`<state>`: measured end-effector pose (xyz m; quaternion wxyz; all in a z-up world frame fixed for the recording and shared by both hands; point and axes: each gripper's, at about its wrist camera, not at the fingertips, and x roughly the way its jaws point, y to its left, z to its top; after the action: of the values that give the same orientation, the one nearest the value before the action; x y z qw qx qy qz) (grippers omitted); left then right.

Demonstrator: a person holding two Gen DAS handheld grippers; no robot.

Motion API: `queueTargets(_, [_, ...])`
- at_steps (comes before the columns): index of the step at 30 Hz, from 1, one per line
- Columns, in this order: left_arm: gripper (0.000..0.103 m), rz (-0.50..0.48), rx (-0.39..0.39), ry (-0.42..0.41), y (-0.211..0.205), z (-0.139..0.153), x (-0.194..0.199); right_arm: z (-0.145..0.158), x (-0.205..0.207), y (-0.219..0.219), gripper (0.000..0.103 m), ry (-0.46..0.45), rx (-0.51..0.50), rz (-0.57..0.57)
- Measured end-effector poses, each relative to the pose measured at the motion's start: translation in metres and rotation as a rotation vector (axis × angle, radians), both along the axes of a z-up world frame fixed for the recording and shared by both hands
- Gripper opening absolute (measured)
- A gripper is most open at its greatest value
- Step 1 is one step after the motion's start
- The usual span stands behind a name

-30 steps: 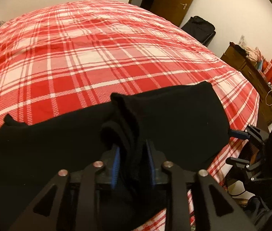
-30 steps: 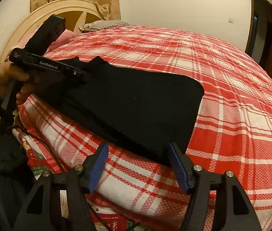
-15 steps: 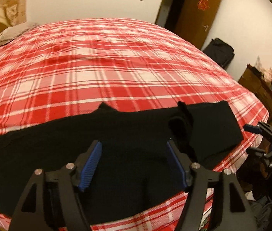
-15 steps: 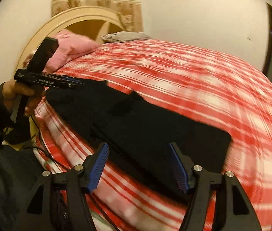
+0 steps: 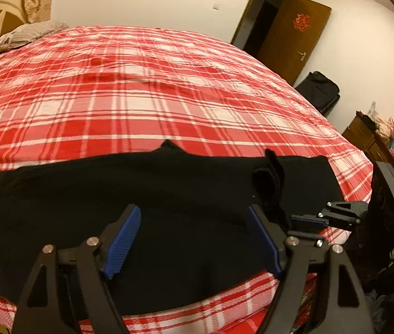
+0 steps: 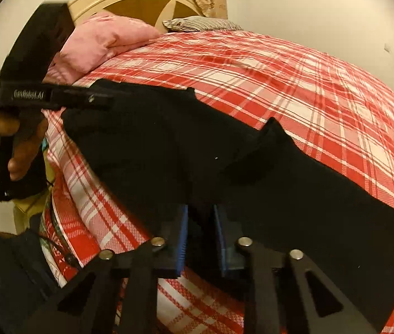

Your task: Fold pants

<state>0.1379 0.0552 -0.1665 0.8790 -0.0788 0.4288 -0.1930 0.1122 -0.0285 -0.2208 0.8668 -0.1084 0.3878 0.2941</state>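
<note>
Black fabric pants (image 5: 85, 211) flat on red plaid bed (image 5: 141, 89): right tool (image 6: 200, 233) nearly closed, pinching near edge; left tool (image 5: 194, 239) wide open, empty; lift evenly, keep layers aligned.

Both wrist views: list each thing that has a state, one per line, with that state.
Pants: spread flat along the near edge of the bed, one bunched ridge standing up near the right gripper.
Left gripper: open, above the pants, holding nothing.
Right gripper: shut on the pants' near edge.
Door: open.
Bedspread: spread out, slightly wrinkled.
Pink pillow: lying at the headboard, rumpled.
</note>
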Motion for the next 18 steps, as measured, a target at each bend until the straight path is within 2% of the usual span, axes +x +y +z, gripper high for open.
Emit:
queueTargets(5, [0.081,0.015,-0.013,0.011,0.009,-0.005,-0.003,0.019,-0.018,-0.002,0.007,-0.045,0.0,0.043])
queueTargets(11, [0.081,0.035,0.001,0.008,0.019,-0.003,-0.004,-0.012,-0.014,0.006,0.009,-0.011,-0.093,0.062])
queueTargets(13, [0.081,0.046,0.007,0.002,0.025,0.0,-0.004,-0.013,-0.015,0.006,0.013,-0.026,-0.095,0.068])
queueTargets(15, [0.081,0.06,0.022,-0.01,0.033,0.005,-0.006,-0.008,-0.018,0.004,0.032,-0.009,-0.07,0.101])
queueTargets(18, [0.081,0.097,0.052,-0.031,0.051,0.011,-0.008,0.003,-0.024,-0.003,0.038,-0.025,-0.02,0.124])
